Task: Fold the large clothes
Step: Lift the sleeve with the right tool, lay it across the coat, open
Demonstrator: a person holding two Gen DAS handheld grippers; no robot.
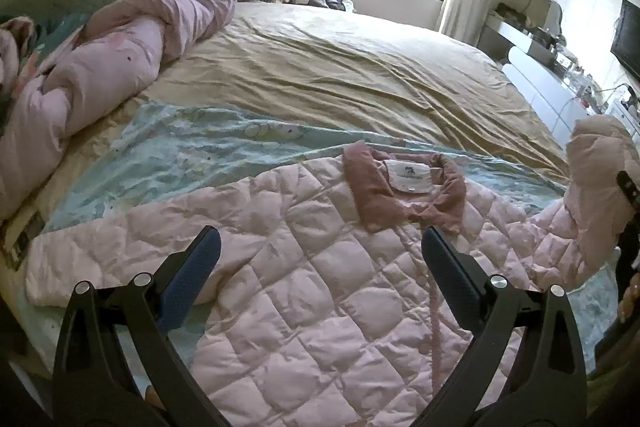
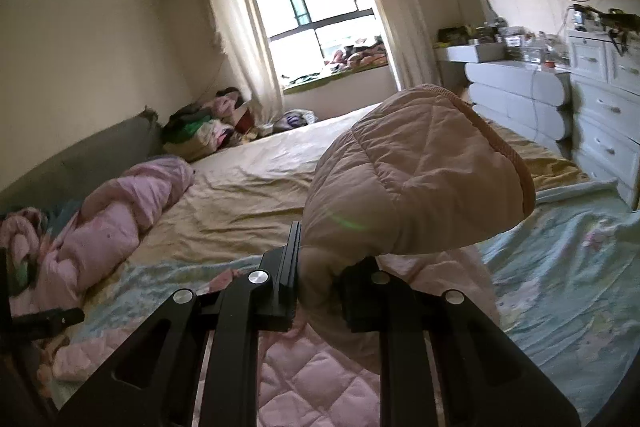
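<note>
A pale pink quilted jacket (image 1: 320,267) with a dusty-rose collar (image 1: 404,191) lies spread on the bed, its left sleeve (image 1: 100,259) flat. My left gripper (image 1: 320,251) hovers open just above its chest, nothing between the blue pads (image 1: 192,275). The jacket's right sleeve (image 1: 596,163) is lifted at the right edge. In the right wrist view my right gripper (image 2: 320,267) is shut on that sleeve (image 2: 412,171), whose cuff end bulges up past the fingers. The jacket body (image 2: 316,367) lies below it.
A light blue printed sheet (image 1: 180,155) lies under the jacket on a tan bedspread (image 1: 340,67). A rolled pink quilt (image 1: 112,67) lies at the left by the grey headboard (image 2: 80,163). White drawers (image 2: 600,115) stand along the right; clothes are piled (image 2: 204,131) near the window.
</note>
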